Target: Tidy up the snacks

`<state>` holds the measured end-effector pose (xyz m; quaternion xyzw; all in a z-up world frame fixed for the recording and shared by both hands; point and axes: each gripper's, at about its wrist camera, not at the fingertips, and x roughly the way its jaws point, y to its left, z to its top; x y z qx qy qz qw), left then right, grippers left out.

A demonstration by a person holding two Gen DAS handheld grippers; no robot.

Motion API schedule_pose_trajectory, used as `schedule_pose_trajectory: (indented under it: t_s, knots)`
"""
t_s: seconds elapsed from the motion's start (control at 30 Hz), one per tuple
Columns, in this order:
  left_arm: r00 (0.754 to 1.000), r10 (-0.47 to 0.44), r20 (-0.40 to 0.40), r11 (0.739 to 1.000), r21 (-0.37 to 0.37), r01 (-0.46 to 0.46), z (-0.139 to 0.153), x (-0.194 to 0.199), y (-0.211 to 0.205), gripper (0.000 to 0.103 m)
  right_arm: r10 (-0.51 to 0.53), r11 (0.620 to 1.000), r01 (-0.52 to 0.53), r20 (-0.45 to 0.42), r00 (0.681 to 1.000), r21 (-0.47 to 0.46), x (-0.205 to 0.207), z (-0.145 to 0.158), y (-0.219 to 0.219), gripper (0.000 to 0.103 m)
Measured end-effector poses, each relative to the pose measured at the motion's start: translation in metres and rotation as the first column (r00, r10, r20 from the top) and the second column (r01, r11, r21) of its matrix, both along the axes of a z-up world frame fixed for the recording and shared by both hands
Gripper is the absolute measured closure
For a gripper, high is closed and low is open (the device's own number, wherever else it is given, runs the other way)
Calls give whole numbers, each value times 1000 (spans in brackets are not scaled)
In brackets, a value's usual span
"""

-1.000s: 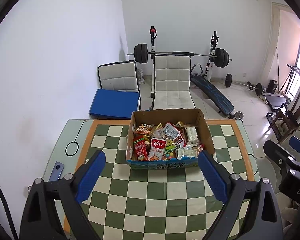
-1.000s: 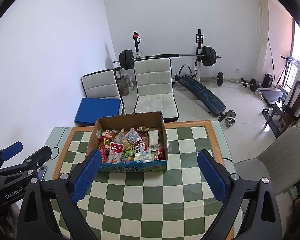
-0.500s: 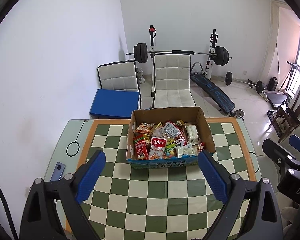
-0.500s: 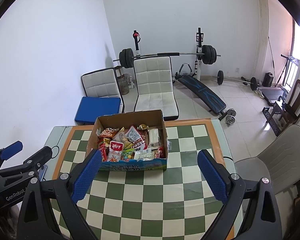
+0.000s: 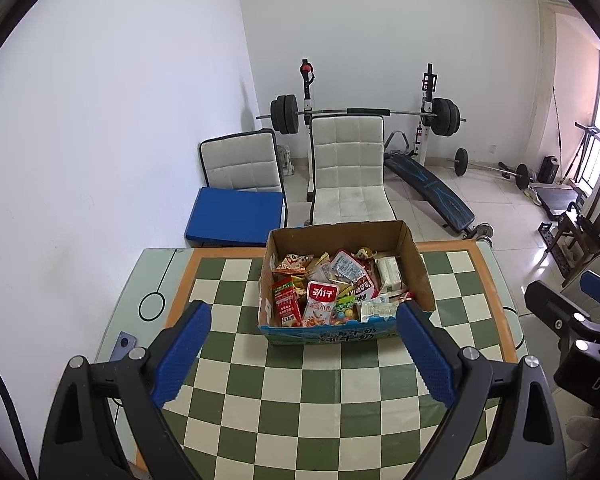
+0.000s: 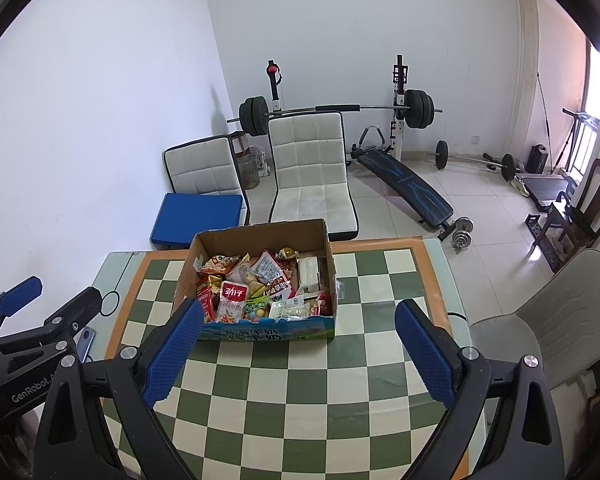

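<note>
The snacks (image 5: 332,288) are seen heaped in an open cardboard box (image 5: 420,276), packets lying loosely over one another: a red packet at the near left, a white-and-red pouch beside it, pale wrapped bars toward the right wall. One small clear wrapper (image 6: 339,288) is seen outside the box, just beside its right wall. The box is set on the checkered bench (image 5: 300,392), past the tips of both sets of tongs, with its long axis running across the line of reach and its printed blue front turned toward them.

The left tongs (image 5: 302,354) are held wide apart, empty, and the box is framed almost squarely between their blue pads. The right tongs (image 6: 298,350) are likewise spread wide and empty; from them the box lies ahead and to the left. The left tongs are therefore judged the better lined up, though neither is clearly the closer.

With all but one wrapper inside the box, the scene fits equally a jumble awaiting sorting and packets already gathered in. A phone (image 5: 123,344) lies at the bench edge left of the left tongs.
</note>
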<state>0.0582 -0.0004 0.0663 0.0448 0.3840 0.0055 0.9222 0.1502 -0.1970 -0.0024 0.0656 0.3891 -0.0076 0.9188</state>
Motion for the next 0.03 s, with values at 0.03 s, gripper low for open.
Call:
schedule_pose_trajectory:
  t_s: [0.03]
  knots:
    - [1000, -2, -6, 1000, -4, 2, 0, 1, 1, 8, 1, 1000, -1, 1, 1000, -1, 0, 0, 0, 5]
